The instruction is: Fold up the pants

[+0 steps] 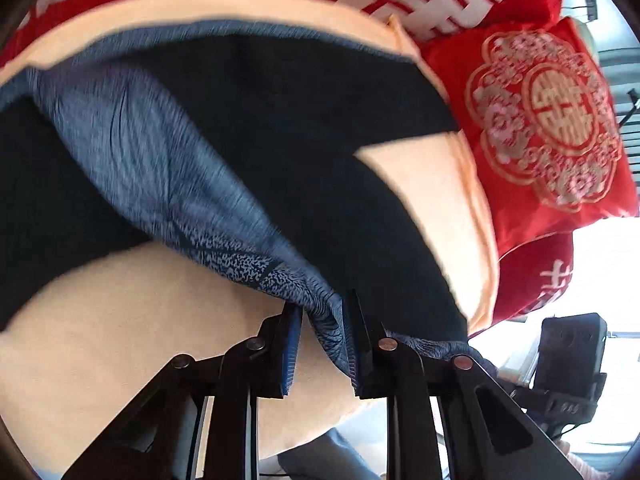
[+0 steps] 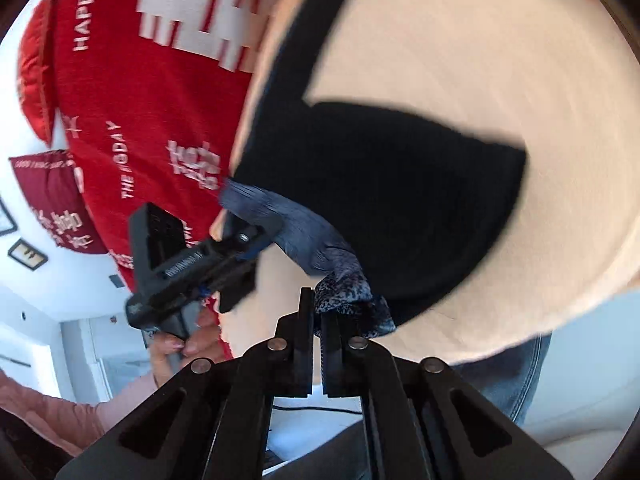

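Two black two-finger grippers lift the edge of a pair of dark navy pants (image 1: 280,112) with a blue patterned lining above a peach-coloured bed sheet (image 1: 120,332). The left gripper (image 1: 322,344) is clamped on a bunched fold of the blue patterned fabric, which is pinched between its blue-padded fingers (image 1: 290,356); the cloth rises in a twisted ridge away from it, with dark panels spreading to either side across the sheet. In the right wrist view, the right gripper (image 2: 318,344) has its jaws drawn nearly together, and the speckled blue edge of the pants (image 2: 400,184) sits at their tips, apparently caught between them. The left gripper (image 2: 244,240) also appears in that view, just beside the right one, gripping the same blue edge, its handle held by a bare hand (image 2: 184,344) in a pink sleeve. A red quilt with white lettering (image 2: 152,92) lies beyond the sheet, and a red embroidered cushion (image 1: 544,120) rests at the sheet's edge. Both views are motion-blurred.
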